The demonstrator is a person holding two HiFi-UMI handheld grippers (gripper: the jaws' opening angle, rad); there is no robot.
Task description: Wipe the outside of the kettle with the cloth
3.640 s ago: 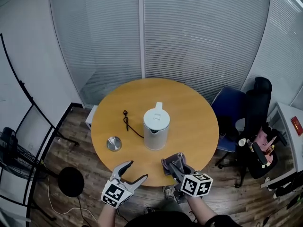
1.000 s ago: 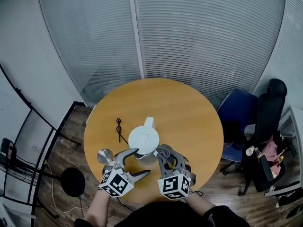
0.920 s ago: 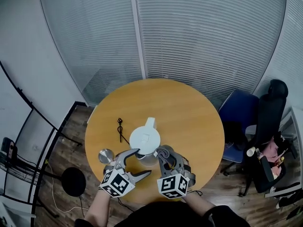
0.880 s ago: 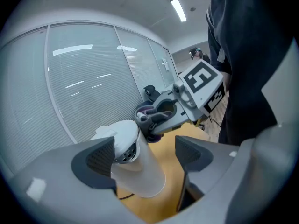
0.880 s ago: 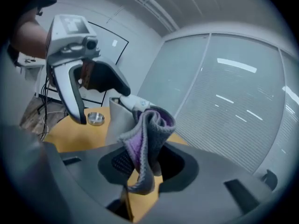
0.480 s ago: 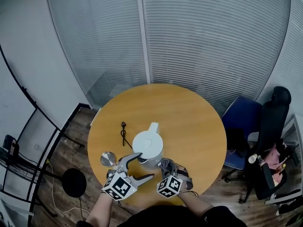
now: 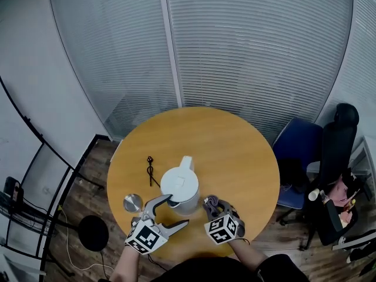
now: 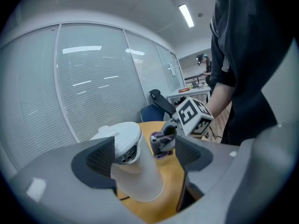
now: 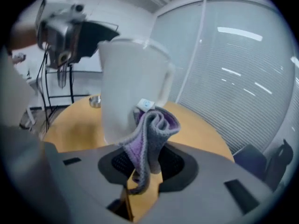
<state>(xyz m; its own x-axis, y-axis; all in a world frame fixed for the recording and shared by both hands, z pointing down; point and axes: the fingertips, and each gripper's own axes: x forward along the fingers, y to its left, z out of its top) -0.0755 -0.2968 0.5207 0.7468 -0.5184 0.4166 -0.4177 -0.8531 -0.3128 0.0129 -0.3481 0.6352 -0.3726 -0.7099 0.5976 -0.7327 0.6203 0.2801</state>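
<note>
The white plastic kettle [image 7: 181, 188] stands upright on the round wooden counter [image 7: 232, 148], close to its near edge. The left gripper [image 8: 142, 158] has its fingers spread wide, with the kettle's upper body between them; no firm contact is confirmed. The right gripper [image 9: 147, 164] has its fingers clenched on the bunched grey-and-purple cloth [image 9: 152, 129], which is at the kettle's side wall, touching or just beside it. Assessment: wiping is at its start. The left fingers should brace the kettle first. The cloth should then press flat and sweep round the wall without pushing the kettle towards the edge.
</note>
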